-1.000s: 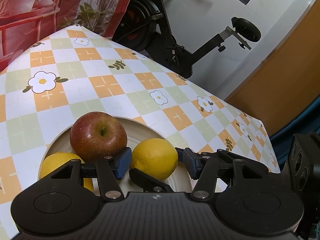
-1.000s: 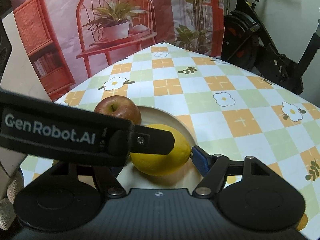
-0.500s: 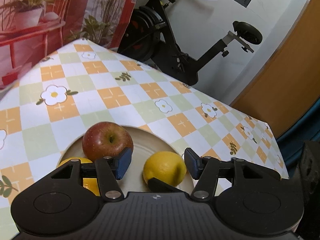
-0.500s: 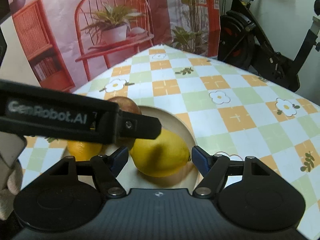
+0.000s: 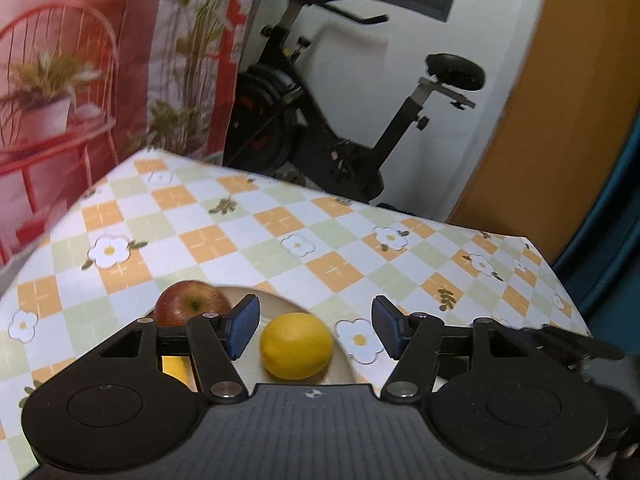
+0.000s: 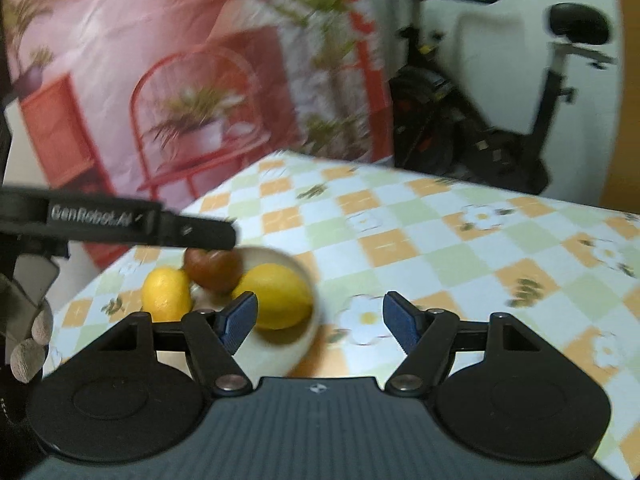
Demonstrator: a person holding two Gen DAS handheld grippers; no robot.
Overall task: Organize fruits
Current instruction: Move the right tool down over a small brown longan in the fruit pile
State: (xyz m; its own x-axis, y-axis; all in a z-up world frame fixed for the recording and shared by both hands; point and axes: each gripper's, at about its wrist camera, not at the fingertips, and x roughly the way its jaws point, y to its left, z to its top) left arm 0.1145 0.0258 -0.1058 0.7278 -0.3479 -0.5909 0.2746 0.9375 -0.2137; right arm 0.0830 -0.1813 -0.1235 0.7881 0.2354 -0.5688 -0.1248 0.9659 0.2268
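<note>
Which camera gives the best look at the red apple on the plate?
The left wrist view: the apple is sharp, with its stem dimple visible, though the claw's linkage hides its lower part. The right wrist view shows the apple as a dark motion-blurred shape between two yellow fruits.

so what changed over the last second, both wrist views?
Both grippers pulled back and up from the cream plate. The left gripper has just been opening its jaws, nothing pressed between them; the right gripper let its large yellow lemon rest on the plate and now frames bare tablecloth. Unchanged: the red apple, the round yellow lemon and the third lemon stay on the plate.
</note>
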